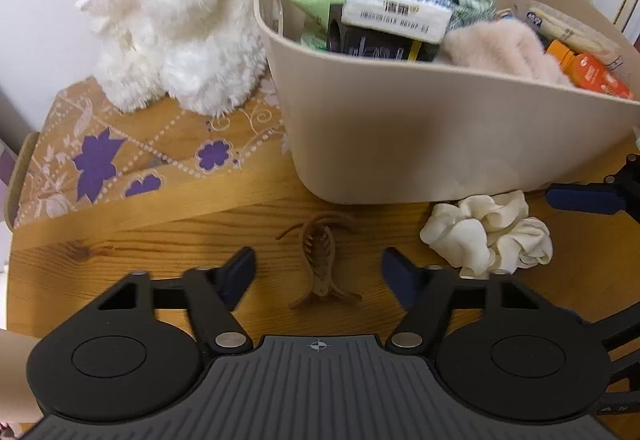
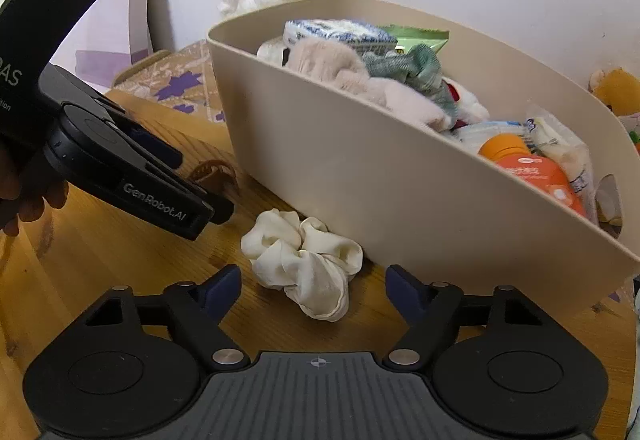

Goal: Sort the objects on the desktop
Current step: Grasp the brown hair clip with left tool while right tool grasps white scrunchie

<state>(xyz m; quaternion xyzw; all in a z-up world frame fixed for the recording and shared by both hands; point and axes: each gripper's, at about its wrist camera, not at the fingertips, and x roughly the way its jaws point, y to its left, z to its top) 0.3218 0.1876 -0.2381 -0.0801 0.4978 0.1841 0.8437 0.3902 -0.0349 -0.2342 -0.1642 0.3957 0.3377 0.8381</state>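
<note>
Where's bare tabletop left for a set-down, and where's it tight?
Free: wood between the patterned mat and the hair claw, left of the left gripper. Tight: the strip along the bin front, taken by claw, scrunchie and right gripper. The bin is heaped full.

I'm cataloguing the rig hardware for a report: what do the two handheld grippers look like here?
Both match: the left gripper and right gripper have matte black linkage arms with silver pivot pins, dark blue fingers, round black hubs and a ribbed grey base bearing a small crosshair mark. The left one's side reads GenRobot.AI in pale lettering.
</note>
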